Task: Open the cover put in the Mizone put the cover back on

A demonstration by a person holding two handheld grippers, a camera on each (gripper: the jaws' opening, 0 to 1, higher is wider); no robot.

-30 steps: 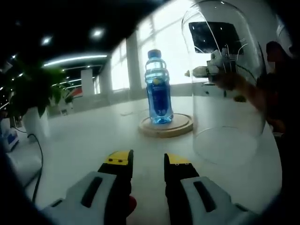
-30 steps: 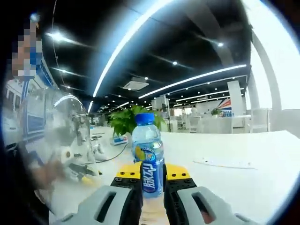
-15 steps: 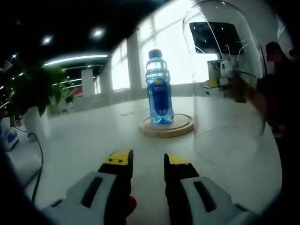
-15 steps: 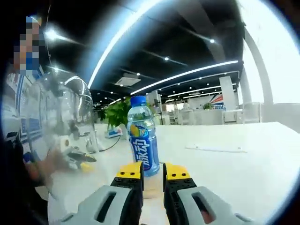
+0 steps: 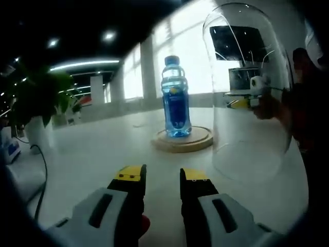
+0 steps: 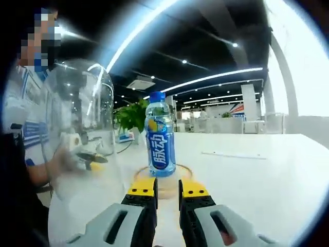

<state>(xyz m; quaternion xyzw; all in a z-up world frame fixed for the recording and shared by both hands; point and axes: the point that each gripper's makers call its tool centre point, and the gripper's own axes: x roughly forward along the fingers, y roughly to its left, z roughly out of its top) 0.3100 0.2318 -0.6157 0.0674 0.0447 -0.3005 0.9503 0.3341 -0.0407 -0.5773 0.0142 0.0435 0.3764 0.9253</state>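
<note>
A blue Mizone bottle (image 5: 176, 98) (image 6: 160, 136) stands upright on a round wooden base (image 5: 182, 139) (image 6: 163, 180) on the white table (image 5: 92, 149). The clear glass dome cover (image 5: 248, 92) (image 6: 82, 134) stands on the table beside the base, off it. My left gripper (image 5: 162, 177) hovers low over the table, short of the base, open with nothing between its jaws. My right gripper (image 6: 167, 188) sits just in front of the base, open and empty. Through the glass, each view catches the other gripper in a person's hand.
A potted green plant (image 5: 36, 98) (image 6: 131, 116) stands at the far side of the table, with a dark cable (image 5: 43, 170) running near it. A flat white sheet (image 6: 234, 154) lies on the table to the right of the bottle.
My right gripper has drawn back from the bottle, which was between its jaws a second ago and now stands free on the wooden base. The left gripper has hardly moved.
</note>
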